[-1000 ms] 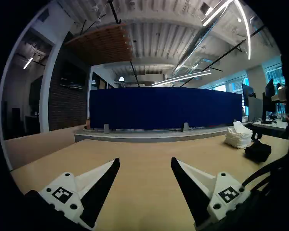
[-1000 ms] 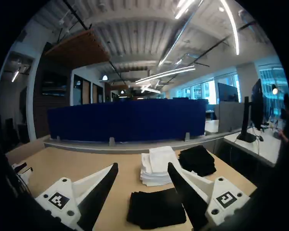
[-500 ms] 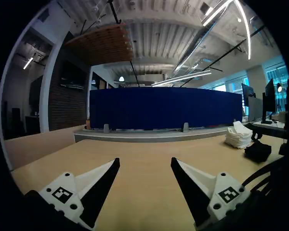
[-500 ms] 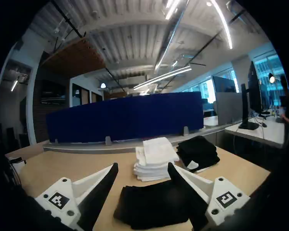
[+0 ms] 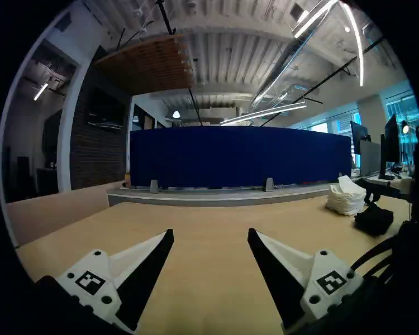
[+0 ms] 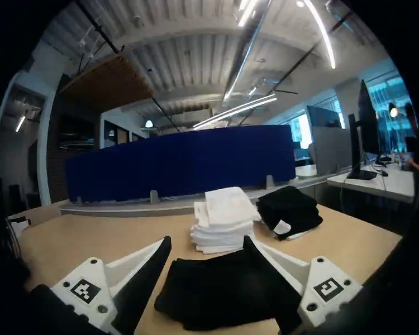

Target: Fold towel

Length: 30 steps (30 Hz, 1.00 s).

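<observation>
Fingers of the right gripper (image 6: 206, 240) stand wide apart with nothing held, low over a pale wooden table top (image 6: 349, 245). Between them lies a flat, folded black towel (image 6: 220, 290), just in front of a stack of folded white towels (image 6: 223, 220), on the camera's side of it. The black towel is wider than it is deep. Its long axis runs across the right gripper view from finger to finger, crosswise to the way the gripper points. One long edge faces the stack and the other faces the camera. Its right end passes behind the right finger, and whether that finger touches the cloth cannot be told. Its left end lies just beside the left finger.

Just right of the stack sits a heap of folded black cloths (image 6: 290, 209) with a small white tag (image 6: 282, 227), its print too small to read. Behind the stack runs a long dark-blue fabric screen (image 6: 181, 164).

In the left gripper view, the left gripper (image 5: 210, 231) is likewise spread wide and empty over bare table, well to the left of the stack (image 5: 346, 195). A dark bundle (image 5: 374, 219) lies just in front of that stack. Each white finger bears a square black-and-white coded marker (image 5: 92, 281), which is a pattern and not letters.
</observation>
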Motion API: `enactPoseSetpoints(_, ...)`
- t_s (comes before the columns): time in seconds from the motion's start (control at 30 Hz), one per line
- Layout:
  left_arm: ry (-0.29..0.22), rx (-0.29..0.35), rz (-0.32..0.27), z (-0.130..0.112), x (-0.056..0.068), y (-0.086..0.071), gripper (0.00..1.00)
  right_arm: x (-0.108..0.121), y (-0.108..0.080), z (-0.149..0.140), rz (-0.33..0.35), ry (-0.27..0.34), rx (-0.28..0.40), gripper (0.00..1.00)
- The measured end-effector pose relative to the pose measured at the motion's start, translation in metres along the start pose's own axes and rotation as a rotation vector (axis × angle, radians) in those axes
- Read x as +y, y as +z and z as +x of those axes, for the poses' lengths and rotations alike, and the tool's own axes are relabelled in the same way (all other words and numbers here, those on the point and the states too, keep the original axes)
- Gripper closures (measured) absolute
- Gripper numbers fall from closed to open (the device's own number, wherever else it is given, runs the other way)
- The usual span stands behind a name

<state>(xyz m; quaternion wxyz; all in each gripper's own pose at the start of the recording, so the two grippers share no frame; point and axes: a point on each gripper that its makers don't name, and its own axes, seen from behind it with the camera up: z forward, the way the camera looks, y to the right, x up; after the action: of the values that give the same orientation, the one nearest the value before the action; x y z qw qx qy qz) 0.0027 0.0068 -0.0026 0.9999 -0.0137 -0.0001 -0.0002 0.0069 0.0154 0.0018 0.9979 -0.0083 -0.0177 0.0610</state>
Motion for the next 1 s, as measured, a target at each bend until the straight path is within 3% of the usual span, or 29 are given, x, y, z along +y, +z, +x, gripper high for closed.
enactPoseSetpoints(0.4,0.0,0.0,0.0,-0.001,0.0,0.0,0.01,0.004,-0.001,0.0,-0.008,0.023,0.023,0.0)
enactPoseSetpoints(1.0,0.0,0.0,0.0,-0.001,0.0,0.0,0.01,-0.014,-0.005,-0.003,0.028,-0.059,0.034,0.0)
